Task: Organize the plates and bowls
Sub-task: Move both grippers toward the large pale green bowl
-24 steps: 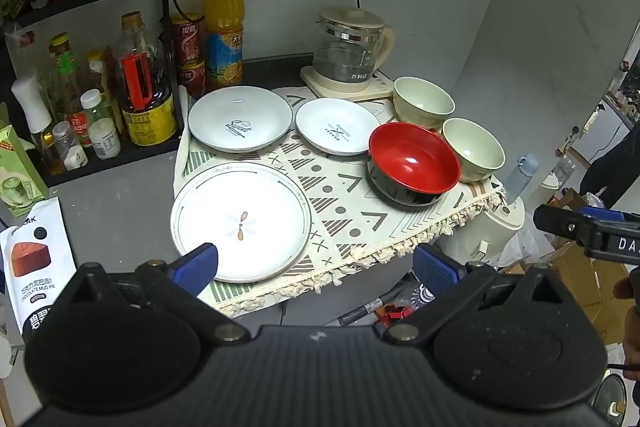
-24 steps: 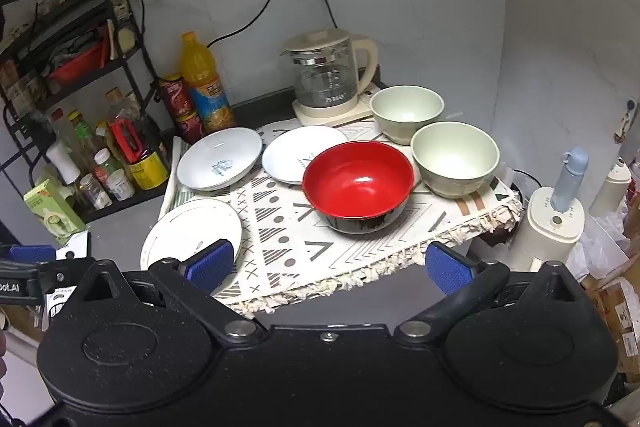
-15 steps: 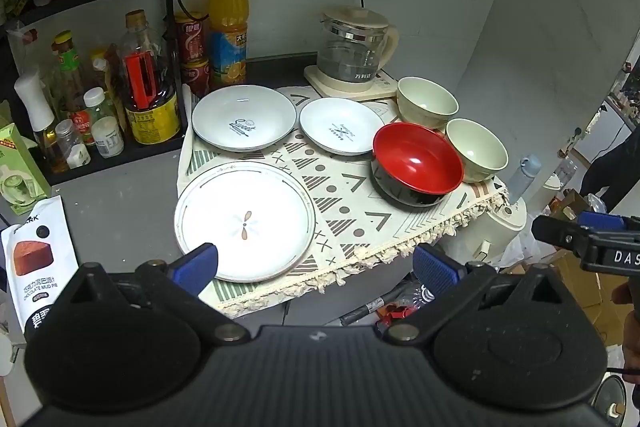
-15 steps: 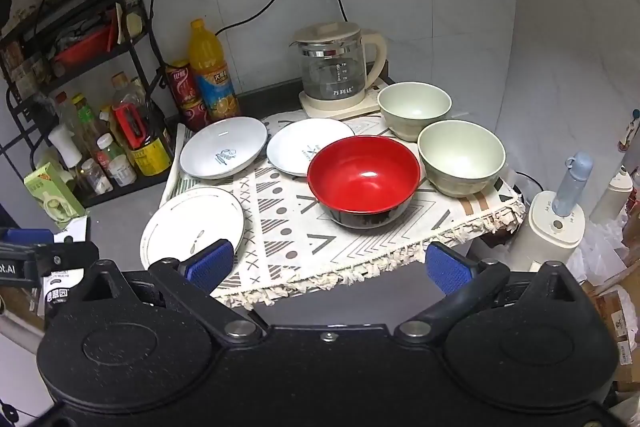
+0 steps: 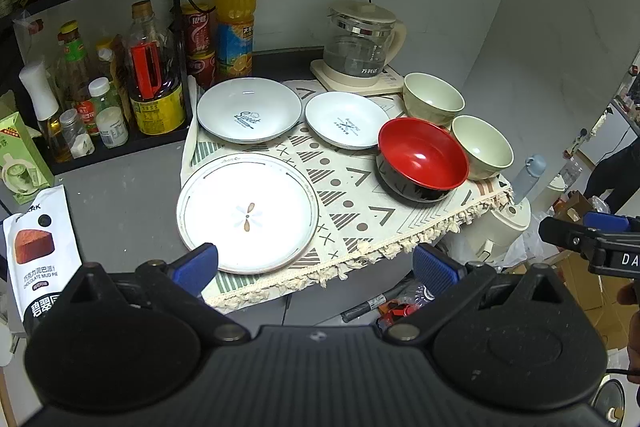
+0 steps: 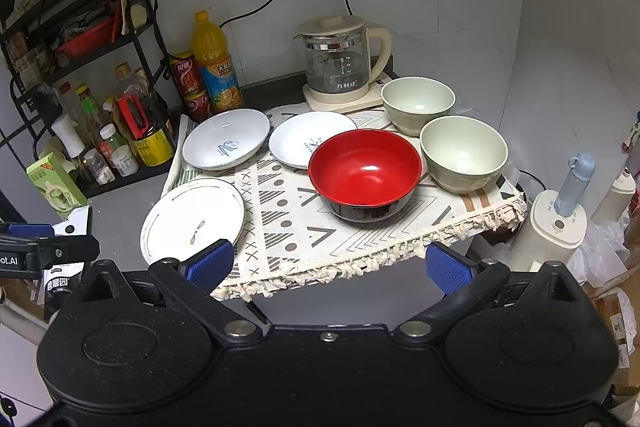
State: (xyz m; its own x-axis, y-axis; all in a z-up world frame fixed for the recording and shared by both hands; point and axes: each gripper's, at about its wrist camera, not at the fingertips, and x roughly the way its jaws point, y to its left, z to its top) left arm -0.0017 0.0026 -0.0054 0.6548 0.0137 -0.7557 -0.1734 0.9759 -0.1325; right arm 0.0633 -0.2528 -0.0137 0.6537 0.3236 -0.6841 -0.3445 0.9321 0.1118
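Both views drifted slightly, dishes unmoved, left tongs (image 5: pixel 315 263) spread, right tongs (image 6: pixel 328 263) spread, both empty

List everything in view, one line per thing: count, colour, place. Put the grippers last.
large plate: 1, white, near left corner of the cloth
deep plates: 2, white with dark print, side by side behind the large plate
red bowl: 1, red inside, black outside, right of centre on the cloth
green bowls: 2, pale green, right edge of the cloth, one behind the other
patterned cloth: 1, cream with dark shapes, under all the dishes
kettle: 1, glass and cream, at the back on its base
juice bottle: 1, orange, by the wall
rack: 1, black, left, holding bottles and jars
left gripper: open, empty, near the table's front edge
right gripper: open, empty, near the table's front edge
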